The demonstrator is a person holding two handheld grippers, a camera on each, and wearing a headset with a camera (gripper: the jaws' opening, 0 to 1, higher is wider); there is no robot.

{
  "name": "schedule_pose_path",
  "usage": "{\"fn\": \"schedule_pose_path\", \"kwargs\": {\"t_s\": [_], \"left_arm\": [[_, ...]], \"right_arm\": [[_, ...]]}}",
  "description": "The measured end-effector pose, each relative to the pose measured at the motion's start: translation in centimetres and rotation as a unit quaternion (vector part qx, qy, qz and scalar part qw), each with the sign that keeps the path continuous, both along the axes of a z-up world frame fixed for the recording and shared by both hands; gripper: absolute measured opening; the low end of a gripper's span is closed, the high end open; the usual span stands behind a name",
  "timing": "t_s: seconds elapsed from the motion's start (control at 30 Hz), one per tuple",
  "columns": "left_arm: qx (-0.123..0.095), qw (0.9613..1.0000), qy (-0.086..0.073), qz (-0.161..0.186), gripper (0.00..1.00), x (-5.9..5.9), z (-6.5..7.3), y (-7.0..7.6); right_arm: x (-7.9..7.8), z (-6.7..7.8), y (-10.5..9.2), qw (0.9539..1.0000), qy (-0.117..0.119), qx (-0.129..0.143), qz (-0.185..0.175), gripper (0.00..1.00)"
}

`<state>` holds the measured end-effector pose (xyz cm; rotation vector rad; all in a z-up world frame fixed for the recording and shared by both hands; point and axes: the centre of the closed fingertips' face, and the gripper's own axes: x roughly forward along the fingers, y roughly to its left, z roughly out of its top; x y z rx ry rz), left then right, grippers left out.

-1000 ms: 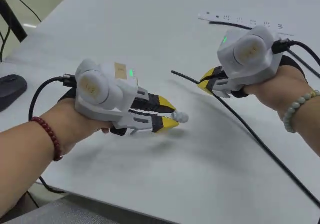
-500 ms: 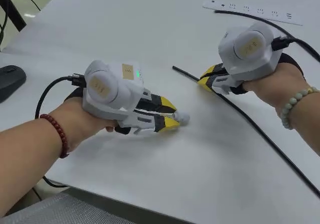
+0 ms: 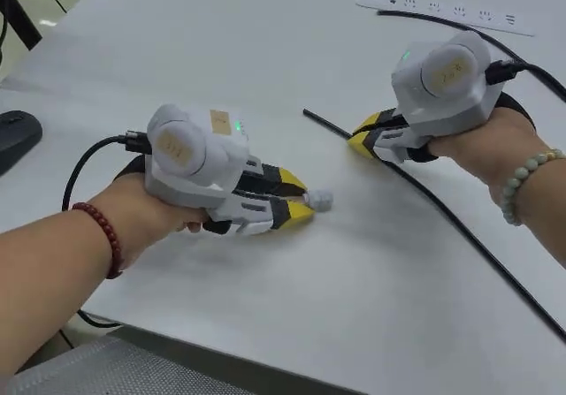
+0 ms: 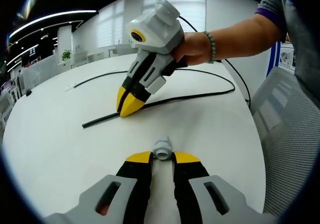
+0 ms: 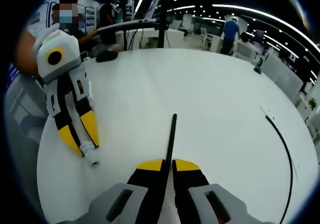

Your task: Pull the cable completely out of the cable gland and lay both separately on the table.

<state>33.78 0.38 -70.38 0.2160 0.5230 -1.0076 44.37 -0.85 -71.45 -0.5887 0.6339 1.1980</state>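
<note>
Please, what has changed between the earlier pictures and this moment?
Nothing has clearly moved. The whole picture shifted a little, so the camera moved. The left gripper stays shut on the cable gland, and the right gripper stays shut on the cable near its free end. As before, the two are apart above the table.

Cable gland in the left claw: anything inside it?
Nothing sticks out of the gland. The cable is apart from it, in the right claw. The left claw covers the gland's bore.
</note>
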Motion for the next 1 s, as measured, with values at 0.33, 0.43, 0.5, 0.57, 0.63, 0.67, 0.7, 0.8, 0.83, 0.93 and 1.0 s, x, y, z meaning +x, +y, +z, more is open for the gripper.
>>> {"fn": "schedule_pose_path", "kwargs": {"t_s": [0.33, 0.43, 0.5, 0.57, 0.63, 0.67, 0.7, 0.8, 0.83, 0.93, 1.0], "left_arm": [[0.000, 1.0000, -0.001, 0.009, 0.25, -0.2, 0.8, 0.2], [0.003, 0.9999, -0.004, 0.013, 0.26, 0.1, 1.0, 0.4], [0.002, 0.9998, -0.004, 0.017, 0.29, 0.4, 1.2, 0.7], [0.004, 0.9998, -0.005, 0.021, 0.30, 0.6, 1.3, 0.9], [0.006, 0.9997, -0.008, 0.024, 0.31, 0.9, 1.6, 1.1], [0.006, 0.9996, -0.011, 0.026, 0.31, 0.9, 1.8, 1.2], [0.006, 0.9995, -0.013, 0.028, 0.31, 1.0, 1.9, 1.4], [0.006, 0.9989, -0.016, 0.043, 0.32, 1.4, 2.4, 1.9], [0.006, 0.9987, -0.019, 0.047, 0.32, 1.4, 2.7, 2.1], [0.007, 0.9981, -0.026, 0.055, 0.33, 1.4, 3.4, 2.4], [0.008, 0.9978, -0.030, 0.059, 0.33, 1.5, 3.7, 2.6]], "right_arm": [[0.1, -0.1, -0.7, 0.9984, 0.032, 0.013, -0.044, 0.17], [0.0, 0.1, -0.7, 0.9984, 0.031, 0.014, -0.045, 0.19], [-0.1, 0.5, -0.7, 0.9984, 0.029, 0.019, -0.044, 0.21], [-0.2, 0.9, -0.7, 0.9984, 0.026, 0.022, -0.046, 0.24], [-0.3, 1.2, -0.8, 0.9984, 0.022, 0.023, -0.046, 0.27], [-0.3, 1.4, -0.9, 0.9985, 0.018, 0.023, -0.046, 0.27], [-0.4, 1.6, -1.0, 0.9986, 0.015, 0.024, -0.046, 0.29], [-0.7, 2.2, -1.4, 0.9983, 0.013, 0.027, -0.051, 0.32], [-0.9, 2.5, -1.6, 0.9983, 0.008, 0.027, -0.052, 0.34], [-1.4, 3.1, -2.4, 0.9981, 0.002, 0.026, -0.056, 0.37], [-1.7, 3.5, -2.8, 0.9978, -0.001, 0.026, -0.061, 0.37]]}}
